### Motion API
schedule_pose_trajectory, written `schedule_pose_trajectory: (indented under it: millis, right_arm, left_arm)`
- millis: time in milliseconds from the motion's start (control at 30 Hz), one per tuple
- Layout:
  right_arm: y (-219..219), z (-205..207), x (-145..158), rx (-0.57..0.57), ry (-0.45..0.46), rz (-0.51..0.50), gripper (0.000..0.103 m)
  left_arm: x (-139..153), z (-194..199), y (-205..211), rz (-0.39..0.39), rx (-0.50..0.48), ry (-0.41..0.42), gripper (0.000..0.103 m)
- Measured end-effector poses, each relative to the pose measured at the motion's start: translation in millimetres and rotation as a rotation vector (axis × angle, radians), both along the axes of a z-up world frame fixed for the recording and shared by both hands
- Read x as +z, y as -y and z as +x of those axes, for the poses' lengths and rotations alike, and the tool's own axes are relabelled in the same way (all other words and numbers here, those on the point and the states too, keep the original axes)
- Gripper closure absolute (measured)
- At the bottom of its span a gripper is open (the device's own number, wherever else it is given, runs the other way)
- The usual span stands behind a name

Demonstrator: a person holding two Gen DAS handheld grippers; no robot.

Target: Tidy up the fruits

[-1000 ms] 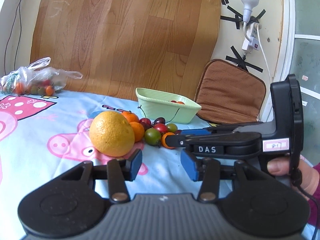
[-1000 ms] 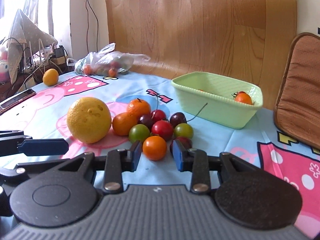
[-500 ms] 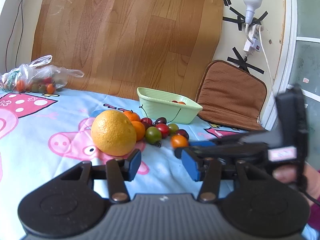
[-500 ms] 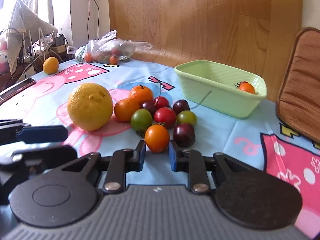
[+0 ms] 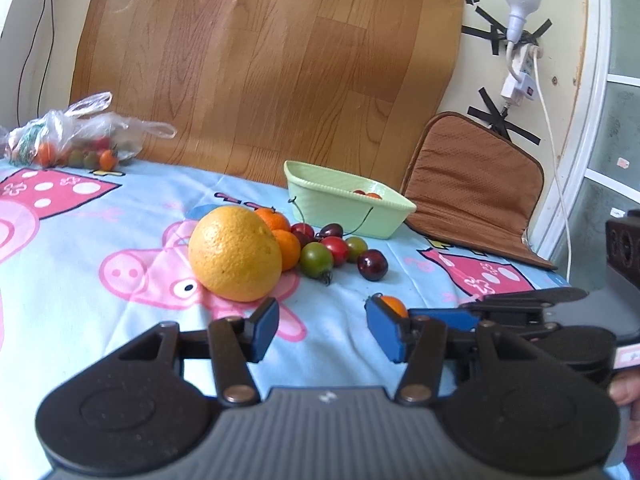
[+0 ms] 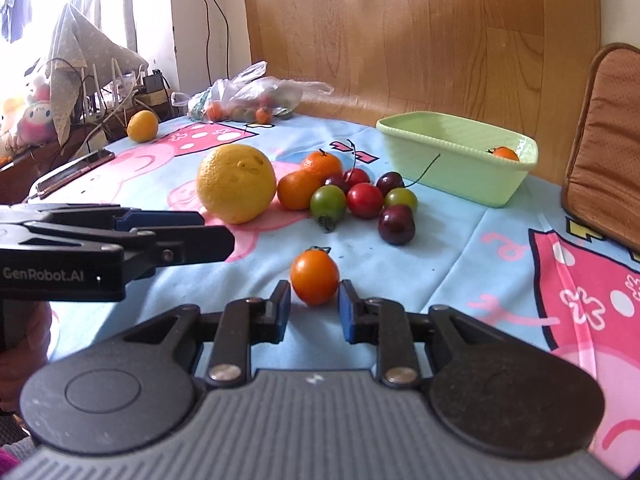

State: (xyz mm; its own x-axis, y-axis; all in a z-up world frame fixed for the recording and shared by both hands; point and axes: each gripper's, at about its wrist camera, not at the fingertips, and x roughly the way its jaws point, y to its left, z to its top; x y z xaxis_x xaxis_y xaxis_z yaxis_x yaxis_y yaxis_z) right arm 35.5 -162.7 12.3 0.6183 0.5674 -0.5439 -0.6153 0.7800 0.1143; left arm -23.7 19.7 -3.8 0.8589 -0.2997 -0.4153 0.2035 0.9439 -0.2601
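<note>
My right gripper [image 6: 314, 306] is shut on an orange cherry tomato [image 6: 315, 277] and holds it just above the cloth, apart from the fruit pile. The tomato also peeks out in the left wrist view [image 5: 393, 305]. The pile holds a big orange [image 6: 236, 183], two small tangerines [image 6: 298, 189], a green tomato [image 6: 328, 202], a red tomato [image 6: 364, 200] and dark cherries [image 6: 396, 224]. A pale green basket [image 6: 456, 162] behind the pile holds an orange tomato [image 6: 505, 153]. My left gripper [image 5: 320, 330] is open and empty in front of the big orange [image 5: 235, 253].
A plastic bag of small fruit [image 6: 248, 100] lies at the back left by the wooden board. A lone orange [image 6: 142, 125] and a phone [image 6: 74, 171] lie at the left edge. A brown cushion [image 5: 472, 188] leans at the right. Cables hang on the wall.
My right gripper closed on the orange cherry tomato and pulled it back out of the pile toward me. My left gripper stayed open and shifted only slightly.
</note>
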Motion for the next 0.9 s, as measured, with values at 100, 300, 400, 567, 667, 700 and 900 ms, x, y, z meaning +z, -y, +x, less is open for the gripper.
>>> schedule_pose_trajectory:
  millis: [100, 300, 400, 567, 667, 700, 900]
  right_arm:
    - [11.1, -1.3, 1.1, -0.007, -0.007, 0.034, 0.069]
    - [37.6, -2.4, 3.9, -0.032, -0.023, 0.153, 0.069]
    - [49.0, 6.3, 3.6, -0.07, -0.066, 0.232, 0.069]
    - [73.7, 20.4, 1.9, -0.198, -0.14, 0.354, 0.07]
    - [84.7, 28.8, 10.5, -0.264, -0.121, 0.321, 0.07]
    - [84.2, 31.2, 15.2, -0.257, -0.099, 0.293, 0.069]
    - [53.6, 60.3, 18.5, -0.141, -0.064, 0.174, 0.069]
  left_arm:
    - [-0.3, -0.2, 0.4, 0.005, 0.004, 0.0, 0.053]
    - [-0.4, 1.2, 1.8, 0.013, 0.003, -0.008, 0.052]
    - [-0.3, 1.2, 1.5, 0.011, 0.008, -0.009, 0.052]
    - [1.8, -3.9, 2.7, 0.024, -0.001, 0.018, 0.044]
    - [6.3, -10.0, 8.1, 0.038, -0.028, 0.053, 0.029]
    - [7.5, -9.5, 12.3, 0.047, -0.042, 0.056, 0.029]
    - [7.3, 21.4, 58.7, 0.178, -0.128, -0.001, 0.03]
